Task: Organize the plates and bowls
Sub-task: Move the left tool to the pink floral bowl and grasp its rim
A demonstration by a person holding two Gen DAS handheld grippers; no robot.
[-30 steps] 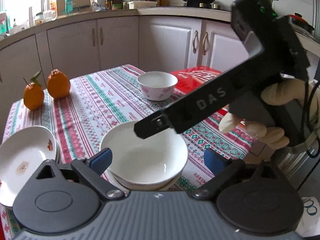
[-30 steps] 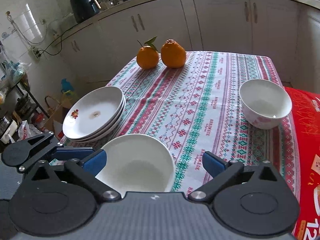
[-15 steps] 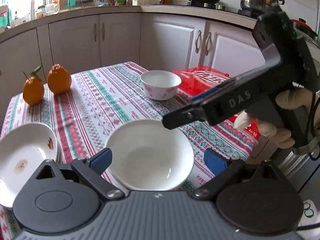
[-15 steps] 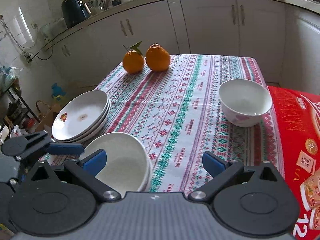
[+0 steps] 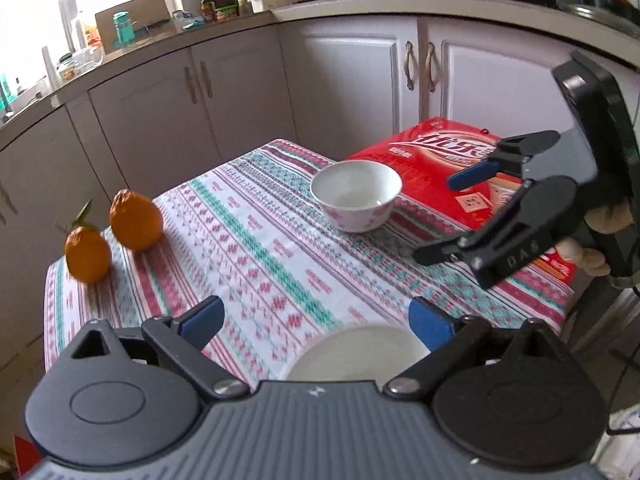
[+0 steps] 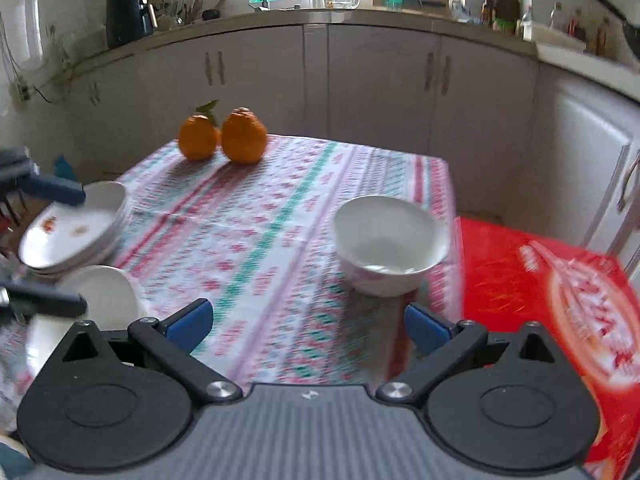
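Observation:
A small white bowl with a pink pattern (image 5: 356,194) (image 6: 386,244) stands on the striped tablecloth beside a red box. A wide shallow white bowl (image 5: 356,352) (image 6: 100,300) sits at the near edge, next to a stack of white plates (image 6: 76,228). My left gripper (image 5: 316,320) hangs open just above and behind the wide bowl, with nothing between its fingers. My right gripper (image 6: 306,322) is open and empty too, pointing at the small bowl from a short way off. In the left wrist view the right gripper (image 5: 444,218) hovers to the right of the small bowl.
Two oranges (image 5: 136,220) (image 6: 244,140) lie at the far corner of the table (image 6: 280,200). The red box (image 5: 440,152) (image 6: 540,280) butts against the table's right side. Kitchen cabinets and a cluttered counter run behind.
The left gripper has lifted and drawn back from the wide bowl, which now shows only at the bottom. The right gripper has swung right, off the wide bowl and toward the small bowl.

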